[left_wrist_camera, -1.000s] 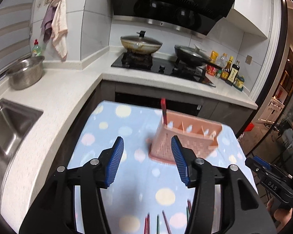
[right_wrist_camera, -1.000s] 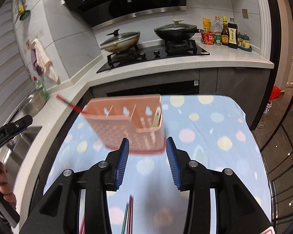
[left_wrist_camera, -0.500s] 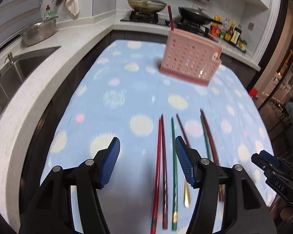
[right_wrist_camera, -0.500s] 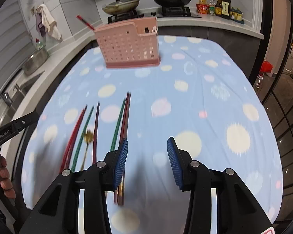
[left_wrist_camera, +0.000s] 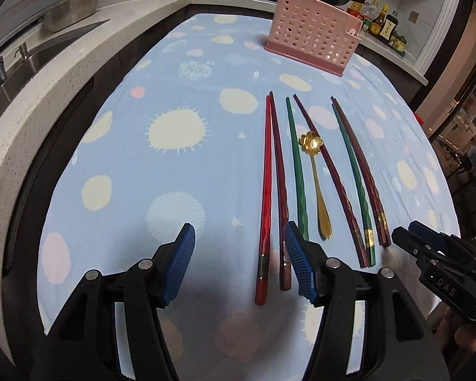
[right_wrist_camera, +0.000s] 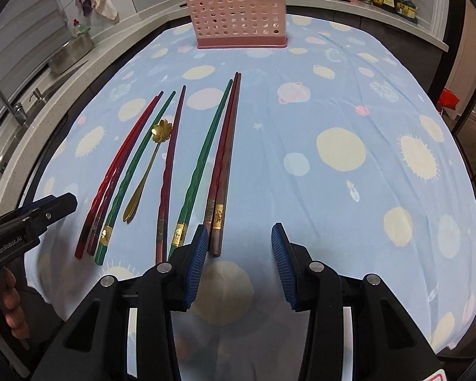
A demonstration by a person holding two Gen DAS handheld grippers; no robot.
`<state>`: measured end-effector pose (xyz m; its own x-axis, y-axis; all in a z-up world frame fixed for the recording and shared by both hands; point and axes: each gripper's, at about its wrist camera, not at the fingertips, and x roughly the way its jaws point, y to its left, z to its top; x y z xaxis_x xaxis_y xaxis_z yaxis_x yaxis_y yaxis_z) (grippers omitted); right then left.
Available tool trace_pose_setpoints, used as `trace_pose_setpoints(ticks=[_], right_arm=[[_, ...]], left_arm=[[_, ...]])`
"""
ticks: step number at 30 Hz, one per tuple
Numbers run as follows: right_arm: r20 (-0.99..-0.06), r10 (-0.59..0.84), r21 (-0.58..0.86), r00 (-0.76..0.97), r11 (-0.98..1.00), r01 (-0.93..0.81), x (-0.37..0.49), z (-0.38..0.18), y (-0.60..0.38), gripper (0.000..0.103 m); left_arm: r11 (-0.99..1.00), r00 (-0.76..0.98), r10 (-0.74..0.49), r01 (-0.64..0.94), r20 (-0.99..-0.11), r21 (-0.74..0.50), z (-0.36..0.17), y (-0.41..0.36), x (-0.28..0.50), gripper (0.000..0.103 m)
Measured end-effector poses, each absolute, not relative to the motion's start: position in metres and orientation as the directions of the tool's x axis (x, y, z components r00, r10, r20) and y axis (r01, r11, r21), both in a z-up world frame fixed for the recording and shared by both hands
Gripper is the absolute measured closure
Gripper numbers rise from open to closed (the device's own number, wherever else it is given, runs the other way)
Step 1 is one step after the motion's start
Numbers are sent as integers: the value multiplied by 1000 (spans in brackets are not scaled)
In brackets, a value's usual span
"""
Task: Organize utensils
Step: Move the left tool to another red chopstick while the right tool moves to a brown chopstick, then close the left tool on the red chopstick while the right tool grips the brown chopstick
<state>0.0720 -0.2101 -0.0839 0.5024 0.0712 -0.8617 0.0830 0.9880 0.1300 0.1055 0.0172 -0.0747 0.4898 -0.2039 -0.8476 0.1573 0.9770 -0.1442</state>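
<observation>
The chopsticks (left_wrist_camera: 301,171) lay in a loose row on the near half of the tabletop (left_wrist_camera: 142,165), thick ends toward the camera, with a gold flower-bowled spoon (left_wrist_camera: 315,171) among them. Several pairs touched along their length: the two red ones on the left (left_wrist_camera: 271,177), and a green and dark red pair on the right (left_wrist_camera: 355,171). The pink perforated holder (left_wrist_camera: 314,38) stood well apart at the far end, one red stick already upright in it.

The left hand-held gripper (left_wrist_camera: 238,254) was spread wide and empty, low over the red pair's butt ends. The right hand-held gripper (right_wrist_camera: 238,263) was likewise released, holding nothing.

Risks, as judged: closing on touching sticks could lift two or scissor them apart; the thin spoon could slide on the cloth; a stick gripped at its end may droop and miss the holder's slot.
</observation>
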Motion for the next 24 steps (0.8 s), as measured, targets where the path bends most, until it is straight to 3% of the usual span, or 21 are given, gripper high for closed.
trace_pose_setpoints(ticks=[14, 24], right_arm=[[-869, 50, 121, 492, 986, 114, 74, -92, -218, 63], [-868, 51, 114, 493, 989, 98, 83, -93, -212, 70]], left_arm=[[978, 457, -194, 164, -868, -132, -92, 17, 102, 48], [978, 457, -188, 166, -869, -125, -93, 17, 101, 48]])
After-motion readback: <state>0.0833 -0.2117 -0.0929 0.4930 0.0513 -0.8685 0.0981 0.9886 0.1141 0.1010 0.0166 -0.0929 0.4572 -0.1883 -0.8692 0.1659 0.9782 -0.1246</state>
